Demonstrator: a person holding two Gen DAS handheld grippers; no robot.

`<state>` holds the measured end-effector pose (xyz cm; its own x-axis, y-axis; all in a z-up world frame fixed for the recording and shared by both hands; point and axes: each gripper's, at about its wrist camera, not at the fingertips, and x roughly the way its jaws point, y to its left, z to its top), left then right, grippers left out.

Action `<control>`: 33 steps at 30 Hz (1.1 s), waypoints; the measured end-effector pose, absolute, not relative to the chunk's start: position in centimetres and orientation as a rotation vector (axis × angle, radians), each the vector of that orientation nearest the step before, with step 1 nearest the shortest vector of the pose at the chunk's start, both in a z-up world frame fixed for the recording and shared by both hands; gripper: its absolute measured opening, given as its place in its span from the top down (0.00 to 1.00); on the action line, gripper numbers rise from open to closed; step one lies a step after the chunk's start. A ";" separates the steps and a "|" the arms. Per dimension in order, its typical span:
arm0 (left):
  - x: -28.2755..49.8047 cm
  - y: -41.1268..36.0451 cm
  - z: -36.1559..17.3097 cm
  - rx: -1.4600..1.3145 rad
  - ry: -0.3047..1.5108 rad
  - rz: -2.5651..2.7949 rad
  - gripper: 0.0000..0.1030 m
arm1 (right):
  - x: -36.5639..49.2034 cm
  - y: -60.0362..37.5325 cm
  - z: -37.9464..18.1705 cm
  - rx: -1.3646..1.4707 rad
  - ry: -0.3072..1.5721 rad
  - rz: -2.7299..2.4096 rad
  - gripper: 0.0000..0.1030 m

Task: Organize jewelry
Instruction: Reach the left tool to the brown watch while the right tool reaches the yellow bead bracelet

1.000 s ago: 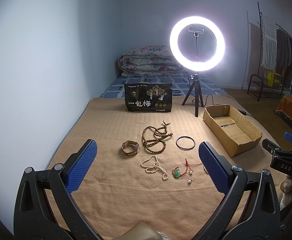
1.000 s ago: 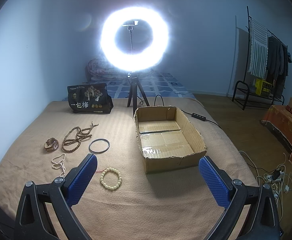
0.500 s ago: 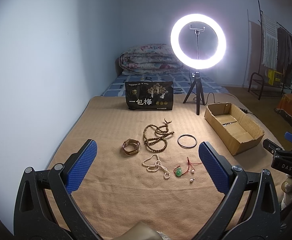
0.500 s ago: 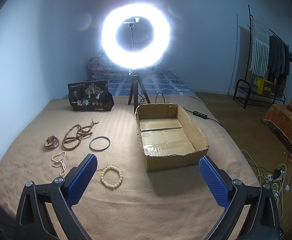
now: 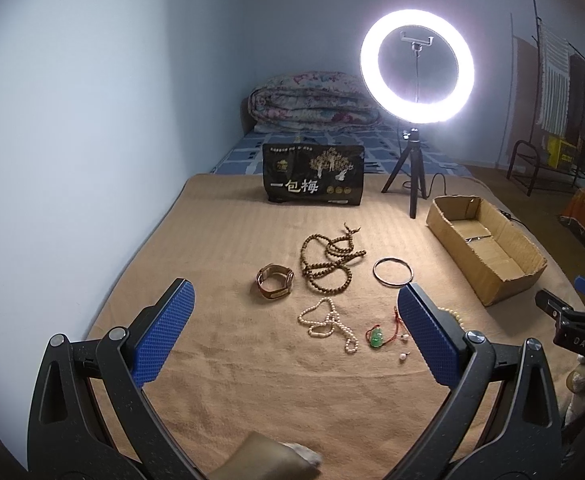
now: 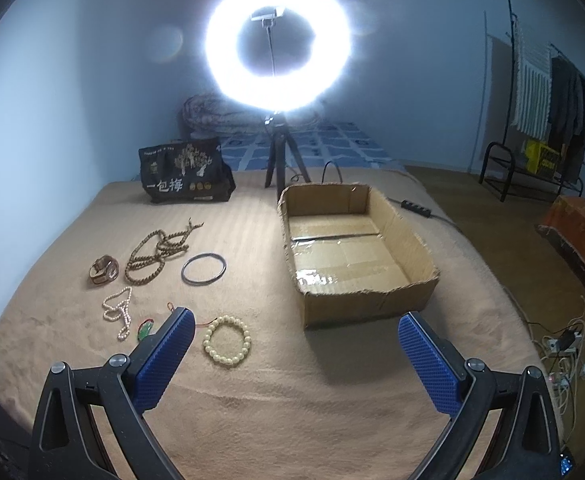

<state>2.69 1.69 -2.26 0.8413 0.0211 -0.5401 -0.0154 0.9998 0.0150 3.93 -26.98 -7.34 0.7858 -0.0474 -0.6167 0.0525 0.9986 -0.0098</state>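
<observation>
You're hovering both grippers above the blanket [image 6: 292, 420], nothing picked yet: left gripper [image 5: 292, 336] spread wide and empty, right gripper [image 6: 296, 360] the same. All jewelry is lying left of the cardboard box [image 6: 356, 256], which looks empty. Nearest to your right gripper is the cream bead bracelet [image 6: 227, 341], near the box's front-left corner. Likely next: you're lowering the right one to straddle it.

A tan blanket [image 6: 292, 420] carries scattered jewelry [image 5: 324, 260], a cardboard box [image 6: 408, 304], a black bag [image 6: 180, 176] and a ring-light tripod [image 6: 278, 160].
</observation>
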 end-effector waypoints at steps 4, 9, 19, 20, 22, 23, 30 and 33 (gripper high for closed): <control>3.5 2.4 -3.3 0.002 0.590 0.040 0.00 | 4.4 -26.7 -8.4 -0.005 0.689 -0.033 0.01; 5.7 3.9 -5.9 0.007 0.647 0.072 0.00 | 5.7 -26.2 -9.9 0.001 0.749 0.004 0.04; 10.4 6.2 -9.7 -0.030 0.796 0.057 0.11 | 8.1 -25.3 -12.8 0.047 0.852 0.083 0.09; 11.0 6.3 -10.0 -0.037 0.812 0.043 0.11 | 8.4 -25.0 -13.2 0.039 0.863 0.095 0.09; 12.0 6.3 -10.4 -0.053 0.832 0.034 0.11 | 8.8 -24.6 -13.8 0.025 0.877 0.102 0.09; 12.5 6.4 -10.6 -0.060 0.843 0.029 0.11 | 9.0 -24.5 -14.1 0.020 0.887 0.105 0.09; 15.6 6.0 -12.7 -0.058 0.904 0.023 0.11 | 10.4 -24.2 -16.1 0.001 0.944 0.110 0.13; 16.7 5.6 -13.8 -0.054 0.931 0.008 0.11 | 11.1 -24.3 -16.8 0.012 0.963 0.109 0.13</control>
<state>16.69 5.62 -13.77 0.5973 -0.0163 -0.8019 -0.0300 0.9986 -0.0427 11.06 -24.29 -16.80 0.5657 0.0978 -0.8188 -0.0869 0.9945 0.0588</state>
